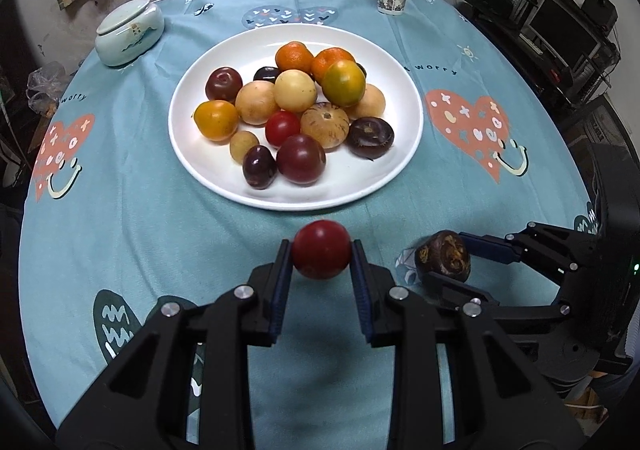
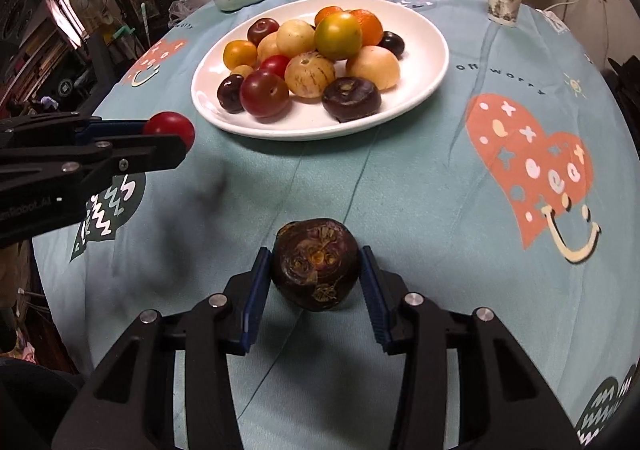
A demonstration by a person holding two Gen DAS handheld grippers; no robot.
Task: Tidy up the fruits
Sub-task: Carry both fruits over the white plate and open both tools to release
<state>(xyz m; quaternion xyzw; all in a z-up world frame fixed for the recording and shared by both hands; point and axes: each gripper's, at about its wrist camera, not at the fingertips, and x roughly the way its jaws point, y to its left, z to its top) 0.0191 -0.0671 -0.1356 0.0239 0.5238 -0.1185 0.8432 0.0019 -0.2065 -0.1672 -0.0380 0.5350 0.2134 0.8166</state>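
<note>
table [image 1: 120,209]: teal heart-print cloth | white plate [image 1: 400,153]: piled with fruit, mid-table | your right gripper [image 2: 316,270]: dark water chestnut [image 2: 316,264] between its pads, grip can't be told, near table edge | your left gripper [image 1: 321,256]: clenched on red tomato [image 1: 321,254], just short of plate

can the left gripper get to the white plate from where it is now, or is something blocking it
Probably yes: only bare tablecloth lies between the left gripper, shut on a red tomato, and the white plate's near rim.
</note>
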